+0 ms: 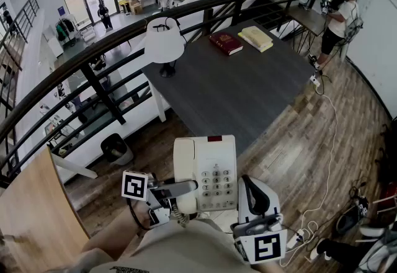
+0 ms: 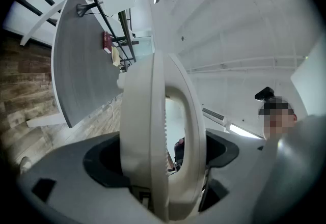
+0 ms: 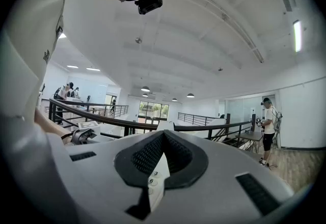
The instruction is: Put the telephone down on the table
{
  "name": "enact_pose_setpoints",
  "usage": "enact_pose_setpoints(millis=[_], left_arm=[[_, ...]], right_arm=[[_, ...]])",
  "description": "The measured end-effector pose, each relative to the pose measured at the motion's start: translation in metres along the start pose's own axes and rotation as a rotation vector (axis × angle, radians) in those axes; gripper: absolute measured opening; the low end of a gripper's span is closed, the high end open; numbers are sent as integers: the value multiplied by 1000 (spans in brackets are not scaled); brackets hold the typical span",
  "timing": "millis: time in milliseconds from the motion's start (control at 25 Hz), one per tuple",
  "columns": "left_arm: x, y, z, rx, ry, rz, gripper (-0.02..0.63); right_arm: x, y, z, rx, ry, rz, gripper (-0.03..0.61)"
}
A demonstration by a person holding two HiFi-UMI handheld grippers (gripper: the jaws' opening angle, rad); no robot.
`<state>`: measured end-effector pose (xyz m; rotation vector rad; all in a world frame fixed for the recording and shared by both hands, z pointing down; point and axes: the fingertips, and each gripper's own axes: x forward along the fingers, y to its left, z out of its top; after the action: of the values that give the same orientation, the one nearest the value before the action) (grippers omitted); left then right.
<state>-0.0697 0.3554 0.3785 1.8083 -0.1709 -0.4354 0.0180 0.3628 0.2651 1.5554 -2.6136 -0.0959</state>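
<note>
A white push-button telephone (image 1: 205, 174) with its handset on the left hangs in the air above the wooden floor, short of the near edge of the dark grey table (image 1: 229, 89). My left gripper (image 1: 177, 195) is shut on the handset side; in the left gripper view the handset and body (image 2: 153, 131) fill the wide gap between the jaws. My right gripper (image 1: 250, 196) is shut on the phone's right edge, and in the right gripper view the keypad edge (image 3: 155, 179) shows between the pads (image 3: 145, 154). The table (image 2: 81, 60) lies ahead.
On the table stand a white lamp (image 1: 164, 43) at the left corner, a red book (image 1: 226, 42) and a yellow book (image 1: 256, 37) at the far side. A black railing (image 1: 93, 48) curves behind it. A black bin (image 1: 116, 149) sits on the floor. A person (image 1: 338, 14) stands far right.
</note>
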Motion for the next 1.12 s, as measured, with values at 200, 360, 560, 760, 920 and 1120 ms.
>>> enact_pose_setpoints(millis=[200, 360, 560, 760, 920, 1120], left_arm=[[-4, 1, -3, -1, 14, 3, 420], [-4, 0, -7, -4, 20, 4, 420], [-3, 0, -13, 3, 22, -5, 420], [-5, 6, -17, -4, 27, 8, 420], [-4, 7, -22, -13, 22, 13, 420], [-1, 9, -25, -22, 7, 18, 420]], right_arm=[[0, 3, -1, -14, -6, 8, 0], [-2, 2, 2, -18, -17, 8, 0], [-6, -2, -2, -15, -6, 6, 0], [-6, -1, -4, -2, -15, 18, 0], [-10, 1, -5, 5, -20, 32, 0], [-11, 1, -9, 4, -14, 63, 0]])
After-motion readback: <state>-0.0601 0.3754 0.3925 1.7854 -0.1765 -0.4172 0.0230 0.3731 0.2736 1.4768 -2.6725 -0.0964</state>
